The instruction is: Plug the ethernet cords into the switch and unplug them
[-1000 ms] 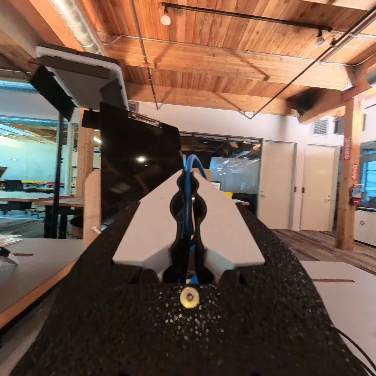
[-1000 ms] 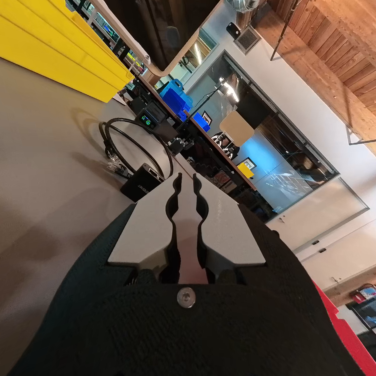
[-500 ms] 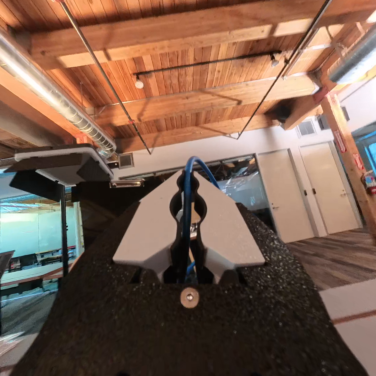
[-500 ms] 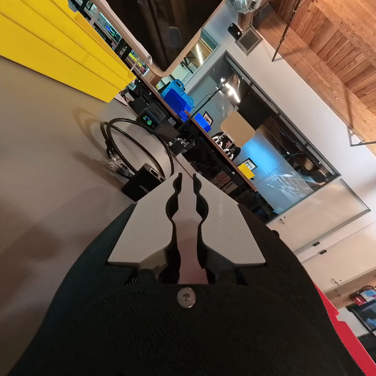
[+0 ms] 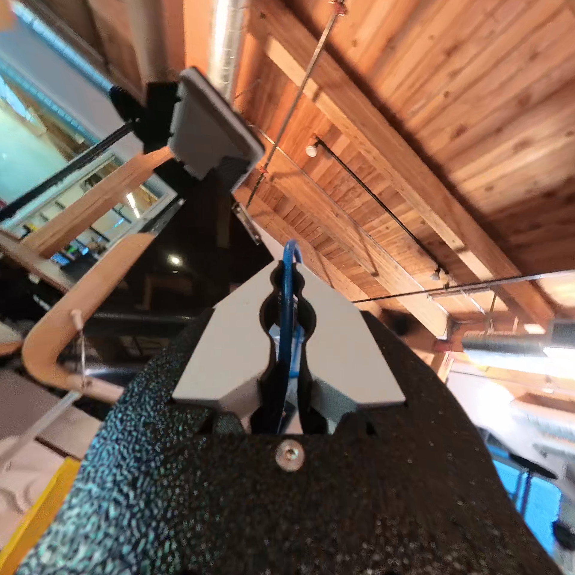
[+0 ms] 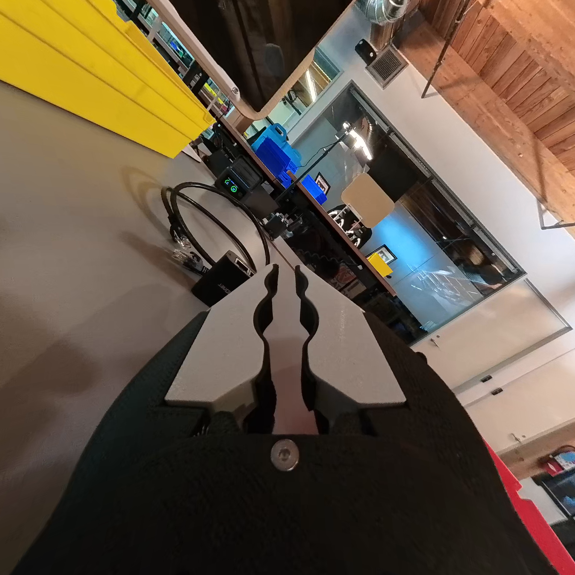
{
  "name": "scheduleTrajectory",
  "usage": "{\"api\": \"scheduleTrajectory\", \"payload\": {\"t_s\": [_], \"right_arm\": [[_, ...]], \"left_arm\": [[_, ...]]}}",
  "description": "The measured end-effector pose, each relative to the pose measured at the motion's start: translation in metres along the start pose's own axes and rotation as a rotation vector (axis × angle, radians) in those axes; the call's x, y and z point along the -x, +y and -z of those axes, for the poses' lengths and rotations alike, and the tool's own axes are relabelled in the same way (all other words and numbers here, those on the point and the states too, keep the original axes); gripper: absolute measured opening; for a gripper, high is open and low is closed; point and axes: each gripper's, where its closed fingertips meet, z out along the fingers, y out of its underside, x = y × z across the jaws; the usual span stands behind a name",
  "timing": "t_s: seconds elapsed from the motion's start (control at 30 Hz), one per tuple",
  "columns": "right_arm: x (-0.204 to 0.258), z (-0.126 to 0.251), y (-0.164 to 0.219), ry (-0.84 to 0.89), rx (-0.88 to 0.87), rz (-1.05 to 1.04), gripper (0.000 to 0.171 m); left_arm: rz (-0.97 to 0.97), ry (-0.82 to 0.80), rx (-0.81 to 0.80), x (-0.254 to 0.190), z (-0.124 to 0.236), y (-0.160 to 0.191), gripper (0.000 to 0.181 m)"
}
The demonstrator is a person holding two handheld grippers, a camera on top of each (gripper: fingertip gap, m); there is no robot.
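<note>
In the right wrist view we see the grey table (image 6: 77, 280) as the largest surface, with the yellow bin (image 6: 93, 71) at its far edge. On the table the black switch (image 6: 217, 283) sits just ahead of the right gripper (image 6: 284, 270), whose jaws stand slightly apart with nothing between them. A black ethernet cord (image 6: 217, 211) loops beside the switch, its clear plugs lying on the table. In the left wrist view we see the left gripper (image 5: 287, 267), pointed at the wooden ceiling (image 5: 404, 124), clamped on a blue ethernet cord (image 5: 286, 298).
</note>
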Motion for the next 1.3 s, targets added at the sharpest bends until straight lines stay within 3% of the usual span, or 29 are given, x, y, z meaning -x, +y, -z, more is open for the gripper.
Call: {"api": "scheduleTrajectory", "payload": {"t_s": [0.17, 0.27, 0.43, 0.6, 0.73, 0.9, 0.97, 1.03, 1.17, 1.3], "right_arm": [[0.001, 0.0, 0.001, -0.009, 0.004, 0.005, 0.009], [0.003, 0.0, 0.001, -0.014, 0.004, 0.017, 0.009], [0.004, -0.001, 0.0, -0.018, 0.004, 0.038, 0.009], [0.005, 0.0, -0.001, -0.019, 0.001, 0.054, 0.009], [0.003, -0.001, 0.001, -0.016, 0.005, 0.047, 0.009], [-0.001, -0.001, 0.003, -0.008, 0.009, 0.019, 0.008], [0.0, -0.001, 0.004, -0.012, 0.01, 0.017, 0.008], [0.001, 0.0, 0.003, -0.018, 0.006, 0.019, 0.008], [0.001, 0.001, 0.003, -0.026, 0.001, 0.014, 0.009], [0.0, 0.002, 0.003, -0.021, 0.0, 0.011, 0.01]], "left_arm": [[0.404, 0.046, 0.091, 0.033, 0.019, 0.027, 0.002], [0.39, 0.084, 0.18, 0.028, 0.026, 0.047, 0.002], [0.279, 0.284, 0.378, -0.047, 0.018, 0.092, 0.002], [-0.063, 0.405, 0.576, -0.113, 0.018, 0.176, 0.002], [-0.475, 0.337, 0.729, -0.121, 0.026, 0.257, 0.002], [-1.045, 0.442, 0.798, -0.137, 0.043, 0.341, 0.002], [-1.101, 0.56, 0.991, -0.14, 0.077, 0.388, 0.003], [-0.981, 0.648, 1.214, -0.144, 0.118, 0.421, 0.02], [-0.887, 0.682, 1.266, -0.159, 0.144, 0.416, 0.049], [-0.922, 0.542, 1.192, -0.146, 0.132, 0.352, 0.054]]}}
